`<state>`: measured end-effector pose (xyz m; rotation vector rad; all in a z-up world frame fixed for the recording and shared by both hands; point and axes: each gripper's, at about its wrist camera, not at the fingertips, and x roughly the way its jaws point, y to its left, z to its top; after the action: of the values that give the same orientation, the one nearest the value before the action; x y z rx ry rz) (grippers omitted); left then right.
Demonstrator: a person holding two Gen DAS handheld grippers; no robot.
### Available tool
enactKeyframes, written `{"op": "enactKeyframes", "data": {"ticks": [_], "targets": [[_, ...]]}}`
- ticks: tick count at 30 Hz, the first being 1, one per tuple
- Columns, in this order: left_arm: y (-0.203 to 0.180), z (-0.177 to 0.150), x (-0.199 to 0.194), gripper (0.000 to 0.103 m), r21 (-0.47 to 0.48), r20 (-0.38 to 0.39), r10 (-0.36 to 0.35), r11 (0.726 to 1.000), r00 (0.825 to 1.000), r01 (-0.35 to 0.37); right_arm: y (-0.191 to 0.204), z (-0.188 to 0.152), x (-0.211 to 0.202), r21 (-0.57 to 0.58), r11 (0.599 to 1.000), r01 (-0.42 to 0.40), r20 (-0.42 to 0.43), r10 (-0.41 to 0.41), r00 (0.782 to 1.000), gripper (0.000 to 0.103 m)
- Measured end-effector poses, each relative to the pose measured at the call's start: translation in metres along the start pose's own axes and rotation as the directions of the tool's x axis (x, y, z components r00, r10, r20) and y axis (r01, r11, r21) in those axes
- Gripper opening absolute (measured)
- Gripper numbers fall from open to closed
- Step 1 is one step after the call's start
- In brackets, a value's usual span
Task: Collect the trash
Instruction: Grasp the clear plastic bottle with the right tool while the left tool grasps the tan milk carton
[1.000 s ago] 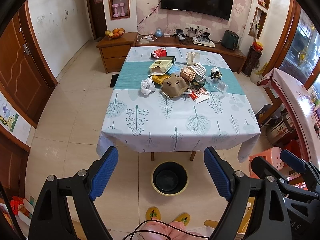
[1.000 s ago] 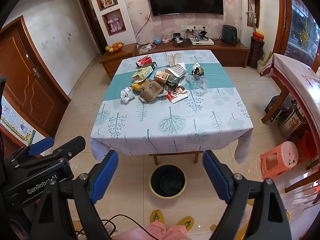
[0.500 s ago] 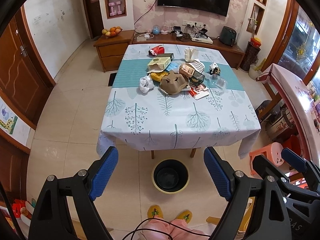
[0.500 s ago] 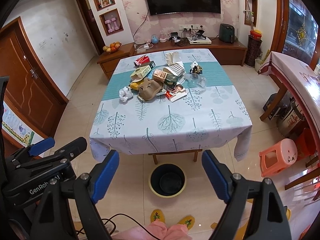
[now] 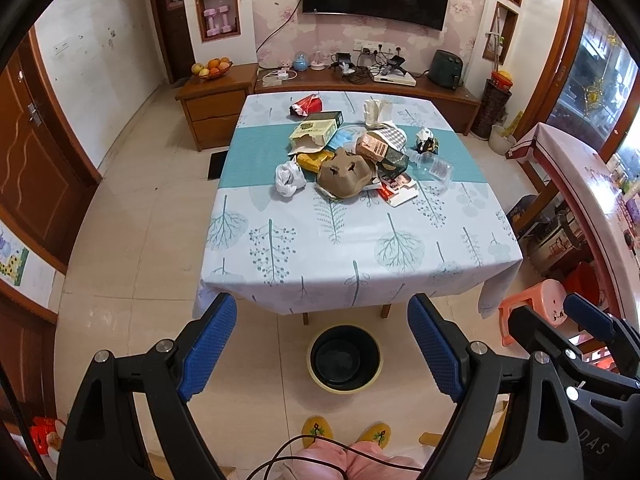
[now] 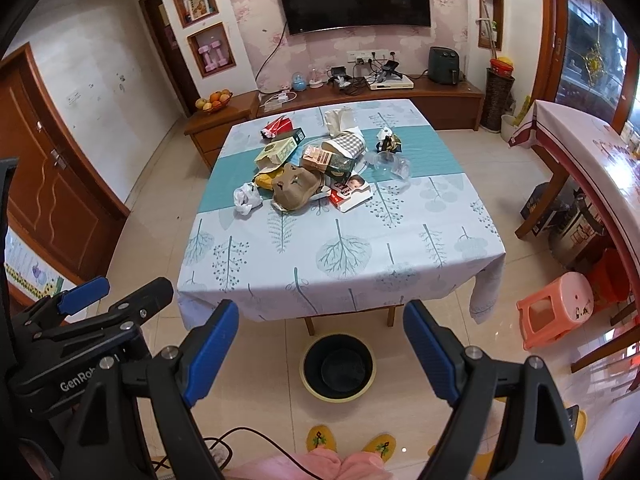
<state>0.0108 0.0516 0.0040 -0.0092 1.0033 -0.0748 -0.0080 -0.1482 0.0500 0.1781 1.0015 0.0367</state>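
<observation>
A pile of trash [image 5: 347, 156] lies on the far half of the table [image 5: 360, 248]: a brown paper bag [image 5: 343, 174], a white crumpled plastic bag [image 5: 289, 178], cartons, wrappers and a clear plastic bottle [image 5: 434, 168]. The pile also shows in the right wrist view [image 6: 316, 168]. A black bin with a yellow rim [image 5: 345, 358] stands on the floor under the table's near edge; it also shows in the right wrist view [image 6: 338, 366]. My left gripper [image 5: 322, 344] is open and empty, held above the bin. My right gripper [image 6: 320, 344] is open and empty beside it.
A pink stool [image 6: 554, 310] stands right of the table. A second table with a patterned cloth [image 6: 592, 160] is at the far right. A wooden TV cabinet [image 5: 360, 84] runs along the back wall. A door [image 5: 28, 152] is on the left. Yellow slippers [image 5: 344, 434] are below.
Both grippers have moved forward toward the table and tilted up a little; the table and trash pile look nearer. Both stay open and empty.
</observation>
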Motion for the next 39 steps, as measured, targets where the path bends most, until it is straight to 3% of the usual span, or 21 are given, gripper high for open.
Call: {"op": "enactKeyframes", "data": {"ticks": [14, 24, 30, 33, 39], "targets": [[0.02, 0.049, 0.052, 0.086, -0.025, -0.064, -0.05, 0.999, 0.997, 0.048, -0.018, 0.037, 0.045, 0.084, 0.997, 0.001, -0.012, 0.0, 1.0, 0.08], [-0.018, 0.112, 0.131, 0.086, -0.038, -0.129, -0.057, 0.998, 0.99, 0.052, -0.077, 0.12, 0.134, 0.032, 0.999, -0.014, -0.048, 0.015, 0.999, 0.08], [-0.056, 0.165, 0.201, 0.086, -0.146, -0.204, -0.096, 0.987, 0.974, 0.067, -0.12, 0.188, 0.213, -0.051, 0.998, -0.045, -0.127, 0.038, 0.991, 0.08], [-0.07, 0.186, 0.242, 0.086, -0.243, -0.257, -0.151, 0.966, 0.955, 0.087, -0.137, 0.219, 0.26, -0.092, 0.993, -0.078, -0.18, 0.061, 0.982, 0.08], [-0.09, 0.211, 0.314, 0.086, -0.408, -0.329, -0.178, 0.912, 0.928, 0.03, -0.146, 0.243, 0.337, -0.193, 0.973, -0.125, -0.284, 0.066, 0.957, 0.08]]}}
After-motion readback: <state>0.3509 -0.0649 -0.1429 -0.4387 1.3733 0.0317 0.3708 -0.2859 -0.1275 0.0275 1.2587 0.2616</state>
